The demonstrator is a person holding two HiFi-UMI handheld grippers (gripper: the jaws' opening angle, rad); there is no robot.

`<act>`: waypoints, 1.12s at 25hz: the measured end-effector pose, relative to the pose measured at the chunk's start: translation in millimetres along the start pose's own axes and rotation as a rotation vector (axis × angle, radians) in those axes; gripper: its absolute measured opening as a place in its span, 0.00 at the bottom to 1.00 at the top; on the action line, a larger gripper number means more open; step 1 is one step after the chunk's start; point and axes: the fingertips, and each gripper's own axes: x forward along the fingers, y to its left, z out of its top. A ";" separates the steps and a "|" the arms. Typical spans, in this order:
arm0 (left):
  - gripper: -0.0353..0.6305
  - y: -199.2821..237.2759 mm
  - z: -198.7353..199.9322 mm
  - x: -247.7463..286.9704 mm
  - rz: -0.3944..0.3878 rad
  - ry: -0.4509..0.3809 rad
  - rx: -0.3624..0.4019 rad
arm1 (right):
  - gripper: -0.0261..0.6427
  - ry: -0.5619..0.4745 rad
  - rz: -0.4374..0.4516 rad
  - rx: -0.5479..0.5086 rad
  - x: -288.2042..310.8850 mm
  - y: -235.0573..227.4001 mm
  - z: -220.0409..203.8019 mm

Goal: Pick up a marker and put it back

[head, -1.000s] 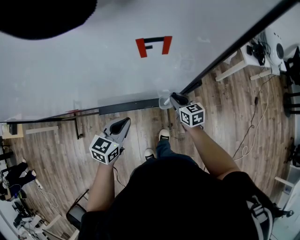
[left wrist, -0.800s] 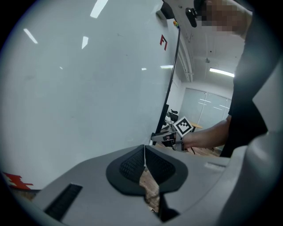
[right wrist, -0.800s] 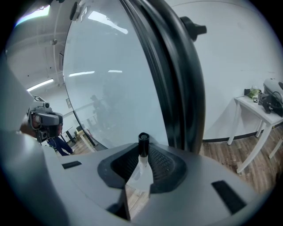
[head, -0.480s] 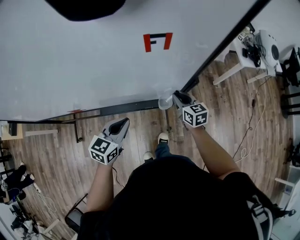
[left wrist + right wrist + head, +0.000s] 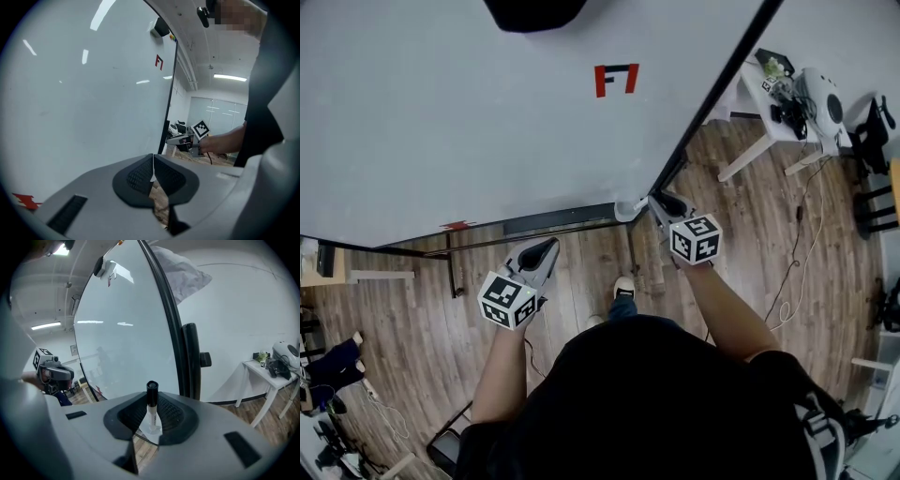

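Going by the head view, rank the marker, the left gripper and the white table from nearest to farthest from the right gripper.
1. marker: between the right gripper's jaws, at the whiteboard's lower right corner.
2. left gripper: off to its left, below the board's bottom edge.
3. white table: farthest, out to the right by the wall.

left claw: over wood floor | right claw: at whiteboard corner

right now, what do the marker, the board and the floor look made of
The marker looks plastic: smooth white barrel, matte black cap. The board is glossy white, mirroring ceiling lights; glass or coated panel, unclear. The floor shows grained brown planks with seams: wood or laminate.
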 end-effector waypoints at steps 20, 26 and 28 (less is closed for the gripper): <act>0.07 -43.5 1.1 -43.7 -0.037 -0.033 0.046 | 0.13 -0.071 -0.086 0.013 -95.5 24.7 -8.7; 0.07 -50.0 -3.5 -50.3 -0.048 -0.026 0.052 | 0.13 -0.067 -0.102 0.028 -109.9 29.1 -21.4; 0.07 -50.9 -5.0 -52.1 -0.049 -0.023 0.051 | 0.13 -0.067 -0.105 0.031 -112.2 30.8 -23.9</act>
